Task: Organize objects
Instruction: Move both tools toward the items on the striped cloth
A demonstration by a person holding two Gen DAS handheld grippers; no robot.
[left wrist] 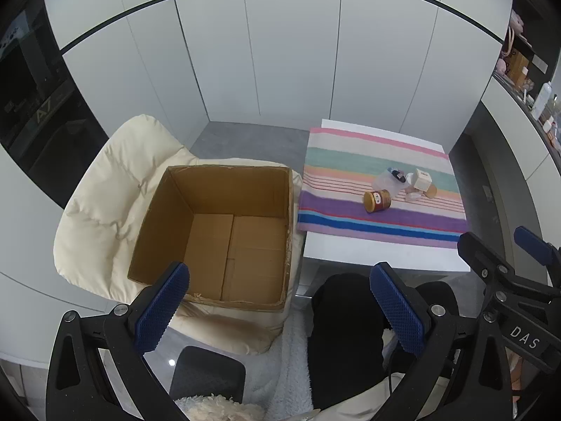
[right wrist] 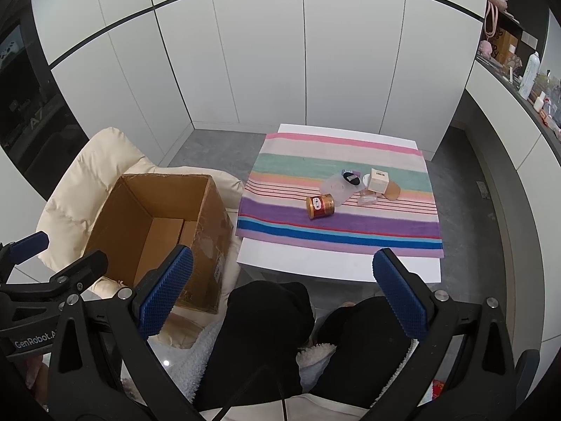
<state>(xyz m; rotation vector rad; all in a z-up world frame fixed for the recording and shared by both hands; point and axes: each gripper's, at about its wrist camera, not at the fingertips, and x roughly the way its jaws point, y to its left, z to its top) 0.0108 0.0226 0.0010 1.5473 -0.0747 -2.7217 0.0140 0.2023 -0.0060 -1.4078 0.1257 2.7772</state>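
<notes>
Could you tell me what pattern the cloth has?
Multicoloured horizontal stripes on the cloth; right wrist view shows it best.

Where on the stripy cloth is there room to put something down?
The striped cloth is bare along its far pink and green stripes and its whole left side. It is crowded right of middle, where the gold jar, white box and small bits huddle.

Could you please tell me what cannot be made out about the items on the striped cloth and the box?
- Small items behind the red-gold tin: overlapping and too small to identify in either view.
- Tin label: too small to read.
- Cardboard box floor: the right wrist view hides part behind its near wall.
</notes>
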